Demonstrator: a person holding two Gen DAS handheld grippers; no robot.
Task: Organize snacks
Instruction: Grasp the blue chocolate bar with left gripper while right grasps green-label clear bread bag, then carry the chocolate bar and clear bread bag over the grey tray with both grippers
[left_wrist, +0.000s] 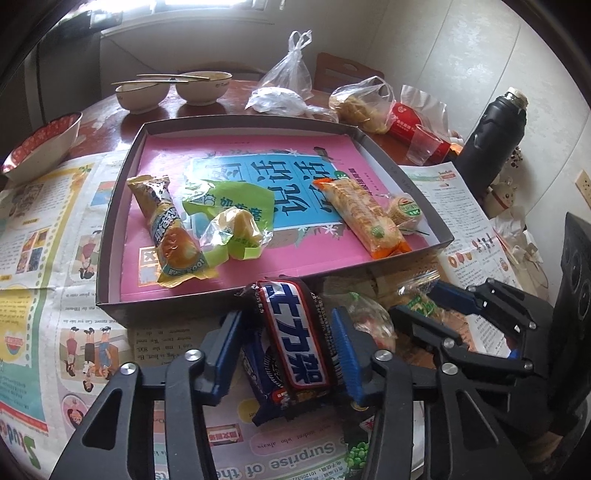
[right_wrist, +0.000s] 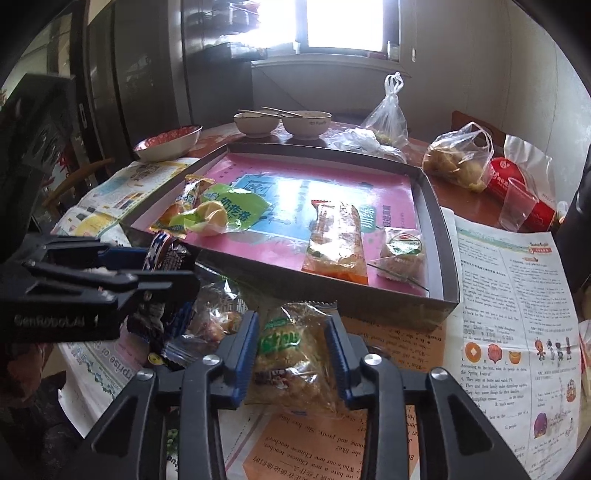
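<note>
Two handheld claws work over a newspaper-covered surface (left_wrist: 55, 229) w/ a shallow cardboard box (left_wrist: 110, 236) lined by a pink book cover. Inside the box already: a yellow bread pack (left_wrist: 168, 229), a green-wrapped pastry (left_wrist: 232, 221), an orange cracker pack (left_wrist: 364, 218) and a small round cake (left_wrist: 404, 212). Just in front of the box's near wall lies a small pile of loose snacks. The left claw (left_wrist: 286, 343) has its blue pads pressed on both sides of a dark chocolate bar (left_wrist: 295, 339) w/ a white-and-blue label, the bar's far end tipped up toward the box. The right claw (right_wrist: 291, 354) is clamped on a clear bag of brown snacks (right_wrist: 291, 354) w/ a green logo. Step in hand, by my read: grasping, both picks made at once, neither item lifted clear yet. Next move prob. calls for raising each over the box wall, then setting them in bare pink space, e.g. the near middle, w/o knocking packs already there. Bowls (left_wrist: 199, 86) and plastic bags (left_wrist: 288, 70) sit beyond, not involved.
</note>
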